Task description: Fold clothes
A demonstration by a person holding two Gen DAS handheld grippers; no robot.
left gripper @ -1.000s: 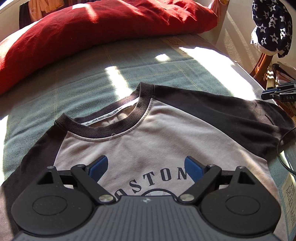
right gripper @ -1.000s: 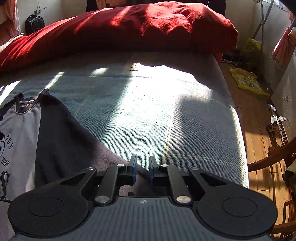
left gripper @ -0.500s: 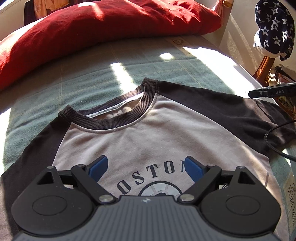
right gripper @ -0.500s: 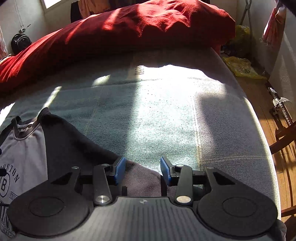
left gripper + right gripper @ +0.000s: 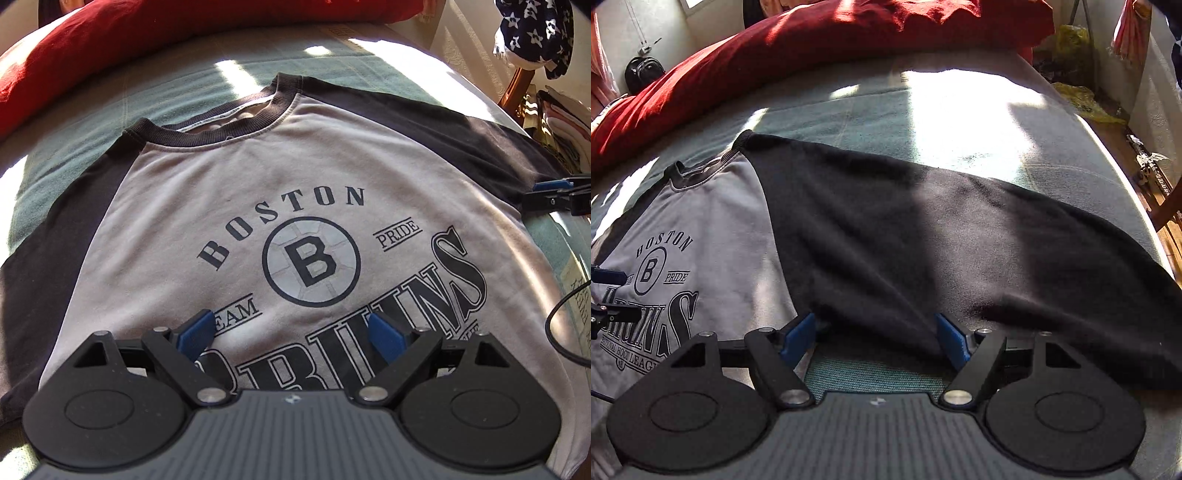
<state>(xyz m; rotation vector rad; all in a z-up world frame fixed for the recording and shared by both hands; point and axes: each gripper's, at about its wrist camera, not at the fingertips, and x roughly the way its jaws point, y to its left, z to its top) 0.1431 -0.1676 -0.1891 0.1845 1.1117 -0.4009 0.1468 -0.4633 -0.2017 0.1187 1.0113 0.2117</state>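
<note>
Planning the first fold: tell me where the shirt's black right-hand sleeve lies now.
In the right wrist view the black sleeve lies spread flat on the green bedspread, ahead of the open right gripper, right of the grey chest print.

Bed [image 5: 177, 79] covered in a teal woven blanket, striped with sunlight. Spread flat on it, a grey shirt [image 5: 295, 177] with black raglan sleeves, printed front up, collar toward a red duvet [image 5: 820, 40] heaped across the far end. Right sleeve [image 5: 960, 236] stretched out toward the bed's right edge.
</note>
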